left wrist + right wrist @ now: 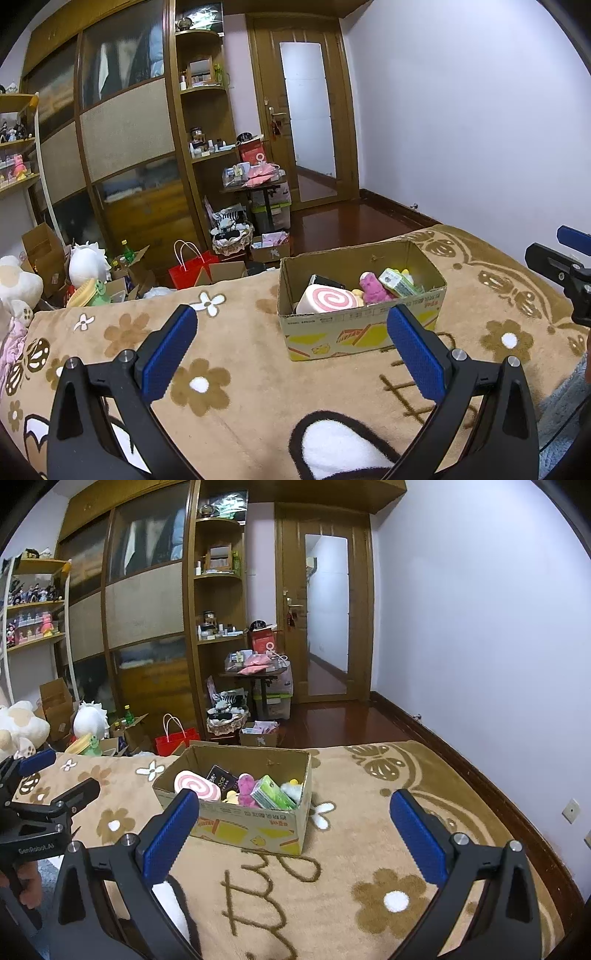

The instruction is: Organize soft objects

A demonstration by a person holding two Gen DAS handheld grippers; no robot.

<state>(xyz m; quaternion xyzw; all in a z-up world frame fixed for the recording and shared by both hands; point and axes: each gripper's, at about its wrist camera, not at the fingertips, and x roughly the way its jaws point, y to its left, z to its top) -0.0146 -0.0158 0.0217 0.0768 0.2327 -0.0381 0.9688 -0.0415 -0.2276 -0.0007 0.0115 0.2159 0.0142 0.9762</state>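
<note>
Left wrist view.
- Left gripper (291, 343): blue-padded fingers (170, 354) spread wide, nothing between them; held low over the flowered brown blanket (229, 354) on the bed.
- Cardboard box (354, 332): open-topped, standing on the blanket ahead and slightly right of the fingers, apart from them.
- Contents seen over the rim: pink swirl-roll cushion (330, 299) at the near left, magenta plush toy (373, 288) in the middle, green tissue pack (397, 282) to the right, dark packet (325, 281) behind the cushion.
- Right gripper (570, 266): only partly in frame at the right edge; spread not readable here.
- Blanket around the box: no loose soft item visible.

Right wrist view.
- Right gripper (295, 827): blue-padded fingers (415, 836) wide apart, empty; box between and beyond them.
- Same box (258, 823): cushion (197, 784), plush toy (245, 786), tissue pack (271, 794), dark packet (223, 778), plus a white-and-yellow soft piece (293, 788) at the far right corner.
- Left gripper (55, 775): visible at the left edge, held by a hand (31, 886).

Stage, judged.
- Fits either soft items gathered into the box or items awaiting removal and sorting; not settled by these views.

Handling notes, whichever applies.
- Approach from above the rim, not through the cardboard wall.
- Close gently on soft bodies; grip the bulk, not a trailing limb or wrapper corner.
- Steady the light box with the free gripper against sliding on the plush.
</note>
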